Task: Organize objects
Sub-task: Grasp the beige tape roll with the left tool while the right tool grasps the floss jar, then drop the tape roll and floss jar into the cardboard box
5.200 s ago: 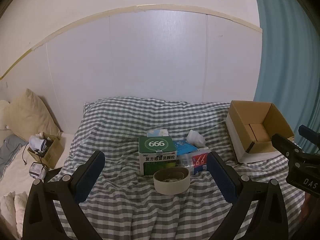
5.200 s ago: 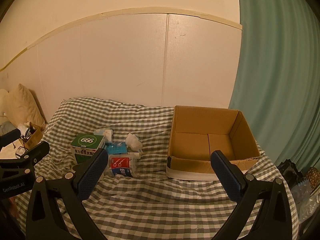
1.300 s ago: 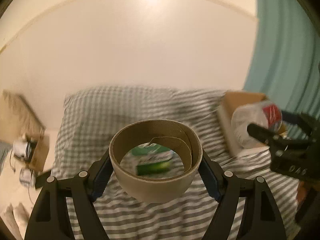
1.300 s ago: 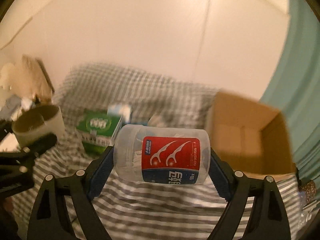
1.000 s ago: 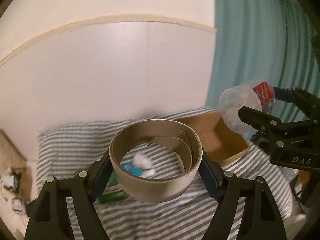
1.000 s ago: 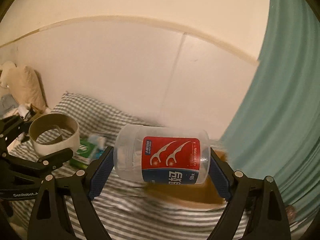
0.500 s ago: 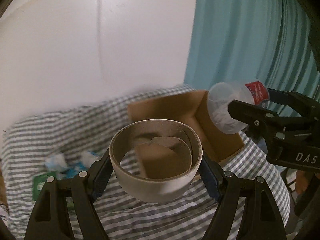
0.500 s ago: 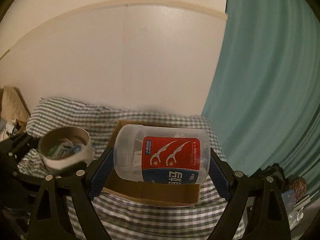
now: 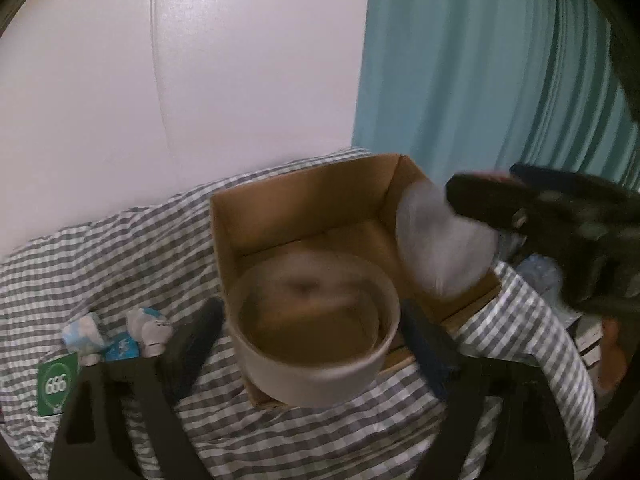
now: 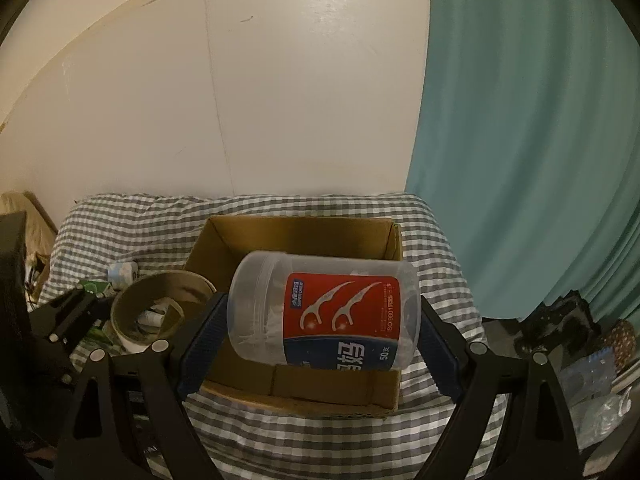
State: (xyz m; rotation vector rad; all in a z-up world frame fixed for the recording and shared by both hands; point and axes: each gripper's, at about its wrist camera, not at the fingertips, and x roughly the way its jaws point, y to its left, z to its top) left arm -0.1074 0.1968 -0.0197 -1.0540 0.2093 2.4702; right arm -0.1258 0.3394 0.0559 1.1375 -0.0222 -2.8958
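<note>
My left gripper is shut on a tan roll of tape and holds it over the front left of the open cardboard box. My right gripper is shut on a clear floss-pick jar with a red and blue label, lying sideways above the same box. In the left wrist view the jar hangs blurred over the box's right side. In the right wrist view the tape roll sits at the box's left edge.
The box rests on a grey checked bedspread. A green 666 box and small white and blue packets lie to its left. A teal curtain hangs on the right, a white wall behind. Clutter lies beside the bed at right.
Both grippers have closed in on the cardboard box and lowered toward it, each still holding its object. The box now looks larger in both views.
</note>
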